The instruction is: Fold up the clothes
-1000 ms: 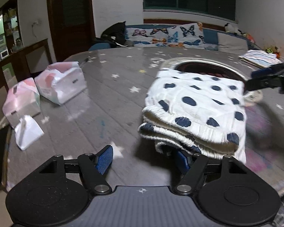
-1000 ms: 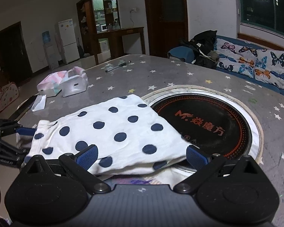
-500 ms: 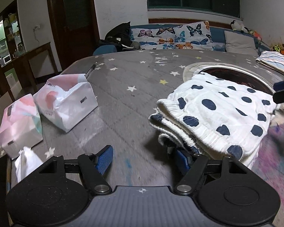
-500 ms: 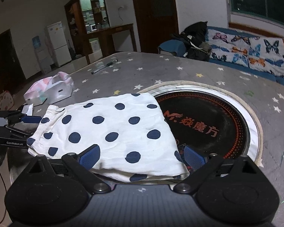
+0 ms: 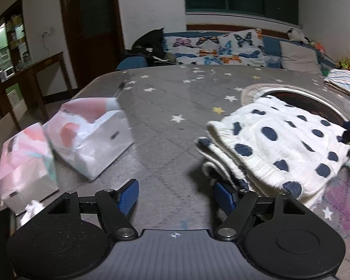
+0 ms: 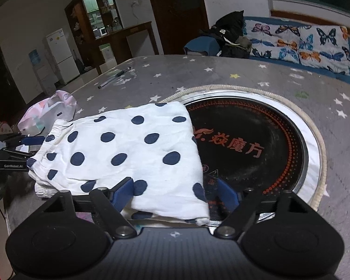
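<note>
Both wide open: left gripper [image 5: 176,194] beside waistband of folded polka-dot shorts [image 5: 277,149], right gripper [image 6: 175,194] straddling hem, bench [image 5: 165,116], nothing gripped.

Blk grippers, blue fingers [image 5: 127,196], screws.

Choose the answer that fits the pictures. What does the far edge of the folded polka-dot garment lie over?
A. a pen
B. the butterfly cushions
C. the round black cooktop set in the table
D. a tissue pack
C: in the right wrist view the polka-dot garment lies with its far edge over the rim of the round black cooktop; the tissue pack and pen lie apart from it.
</note>
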Motion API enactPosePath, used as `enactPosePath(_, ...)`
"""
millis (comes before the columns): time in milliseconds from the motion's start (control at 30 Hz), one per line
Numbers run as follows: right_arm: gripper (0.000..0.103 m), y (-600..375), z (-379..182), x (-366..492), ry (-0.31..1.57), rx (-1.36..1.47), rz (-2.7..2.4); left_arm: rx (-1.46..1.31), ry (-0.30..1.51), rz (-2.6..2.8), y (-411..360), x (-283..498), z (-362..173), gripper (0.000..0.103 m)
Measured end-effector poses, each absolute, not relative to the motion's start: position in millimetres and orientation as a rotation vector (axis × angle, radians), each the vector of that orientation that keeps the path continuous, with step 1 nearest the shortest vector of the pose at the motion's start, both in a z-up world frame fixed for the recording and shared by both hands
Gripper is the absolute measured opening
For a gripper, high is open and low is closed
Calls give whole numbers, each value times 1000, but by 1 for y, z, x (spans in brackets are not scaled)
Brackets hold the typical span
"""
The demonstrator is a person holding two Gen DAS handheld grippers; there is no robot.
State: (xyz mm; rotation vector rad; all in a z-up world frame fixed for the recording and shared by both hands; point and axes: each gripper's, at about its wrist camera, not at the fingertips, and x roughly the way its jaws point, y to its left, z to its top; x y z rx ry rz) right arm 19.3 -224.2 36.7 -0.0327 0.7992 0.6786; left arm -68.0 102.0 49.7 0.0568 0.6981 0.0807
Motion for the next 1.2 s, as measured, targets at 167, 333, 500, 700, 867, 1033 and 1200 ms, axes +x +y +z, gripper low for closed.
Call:
enactPosePath(167, 70, -224, 31, 23, 815, -19, 682, -2, 693, 118, 117, -78, 56, 74)
enactPosePath(333, 62, -225, 29, 24, 831, 0, 687, -104, 666, 38, 112, -89, 70, 74)
enactPosePath(500, 44, -227, 29, 21, 836, 15, 688, -180, 674, -27, 101, -82, 73, 74)
enactPosePath(700, 22, -236, 32, 16, 828, 31, 672, -210, 677, -18, 95, -75, 72, 74)
enactPosePath(867, 17, -239, 34, 10, 815, 35, 666, -243, 636, -16, 100, -80, 82, 75)
enactPosePath(1033, 16, -241, 35, 2, 807, 34, 659, -240, 671, -47, 91, -73, 75, 76)
enactPosePath(1200, 13, -246, 38, -8, 790, 31, 651, -281, 717, -76, 87, -66, 60, 64)
